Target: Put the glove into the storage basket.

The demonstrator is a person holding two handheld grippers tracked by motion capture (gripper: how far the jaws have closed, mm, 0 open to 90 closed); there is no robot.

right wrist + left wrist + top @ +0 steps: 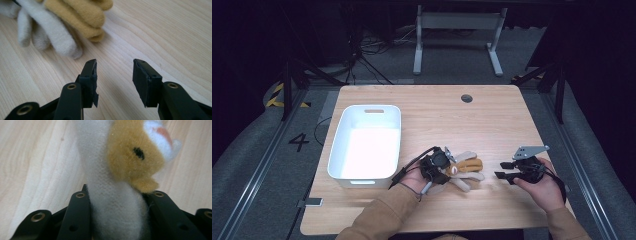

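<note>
Plush toy [464, 169], cream and tan, lies on the wooden table [492, 120] just right of the white bin [367, 142]. Left gripper [447, 170] pinches a cream limb of it, both jaws pressed against the fabric. Right gripper [503, 170] rests near the toy's right side, jaws spread with nothing between them.

dark room, grey floor [242, 150], wooden table [432, 115]

Tan sleeves [382, 217], black two-jaw grippers with brass-ringed screw holes, seemingly black cables.
</note>
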